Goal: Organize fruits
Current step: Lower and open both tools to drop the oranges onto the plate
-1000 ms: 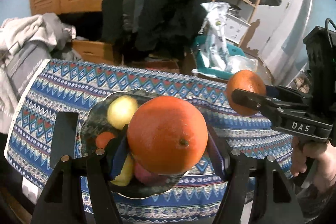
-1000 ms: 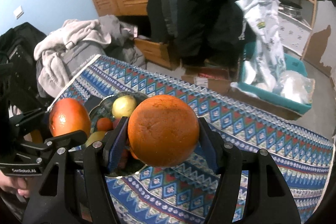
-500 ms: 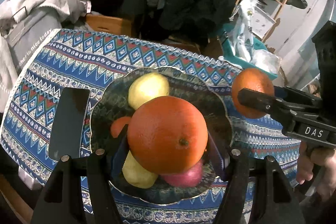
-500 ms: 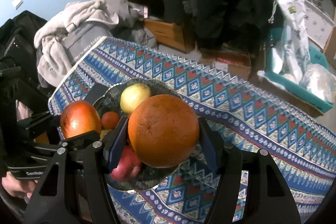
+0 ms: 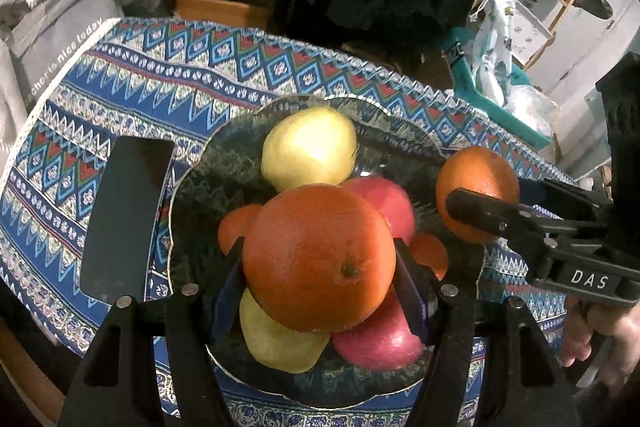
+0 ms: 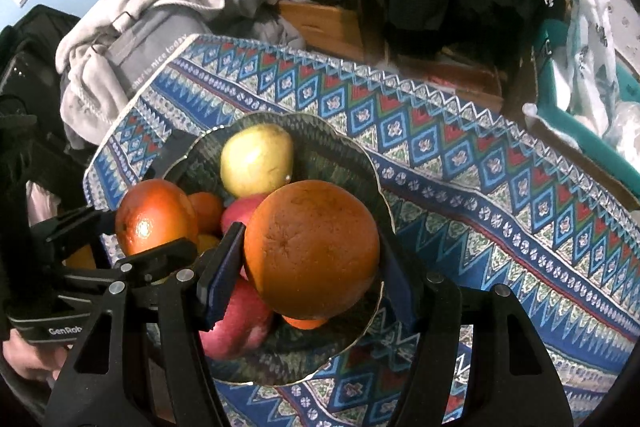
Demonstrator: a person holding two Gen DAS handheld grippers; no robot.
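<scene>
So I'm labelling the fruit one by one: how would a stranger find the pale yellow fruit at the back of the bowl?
Start at the blue patterned tablecloth and find the dark scalloped bowl on it. The yellow pear-like fruit lies at the bowl's far side, behind the red apples. It is the only fruit fully in view, and paler than the oranges the two grippers hold above.

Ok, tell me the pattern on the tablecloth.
The tablecloth has blue geometric bands of diamonds and zigzags with red and white accents, clearest in the right wrist view.
</scene>
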